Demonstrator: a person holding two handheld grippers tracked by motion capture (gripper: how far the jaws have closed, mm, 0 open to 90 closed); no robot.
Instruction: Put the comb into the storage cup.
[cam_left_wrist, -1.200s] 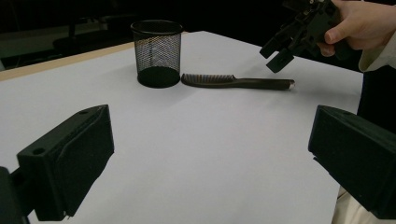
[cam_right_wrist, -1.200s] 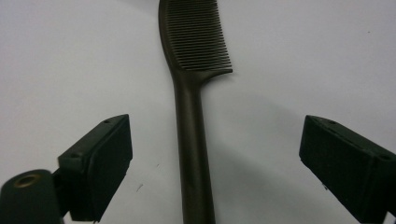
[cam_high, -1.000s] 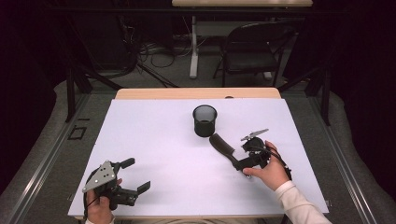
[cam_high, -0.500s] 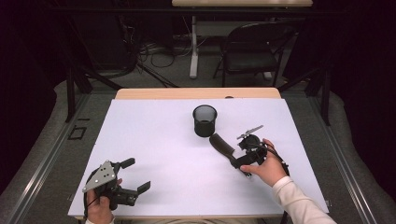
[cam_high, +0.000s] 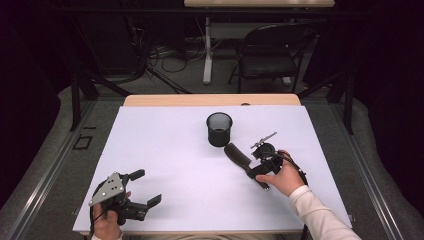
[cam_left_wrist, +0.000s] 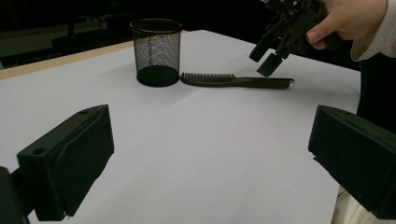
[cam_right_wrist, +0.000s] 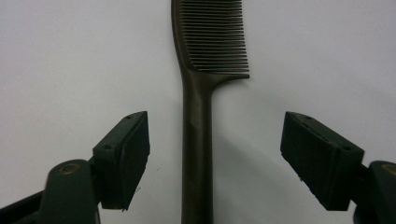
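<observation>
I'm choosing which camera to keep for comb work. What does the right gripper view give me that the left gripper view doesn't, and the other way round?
The right gripper view looks straight down on the comb: its handle lies between the right gripper's open jaws, untouched, with each tooth distinct. The left gripper view shows the mesh cup standing upright next to the comb's toothed end, plus the hand holding the right gripper above the handle, seen side-on past the left gripper's own open jaws. Both show the comb lying flat on the white table.
</observation>
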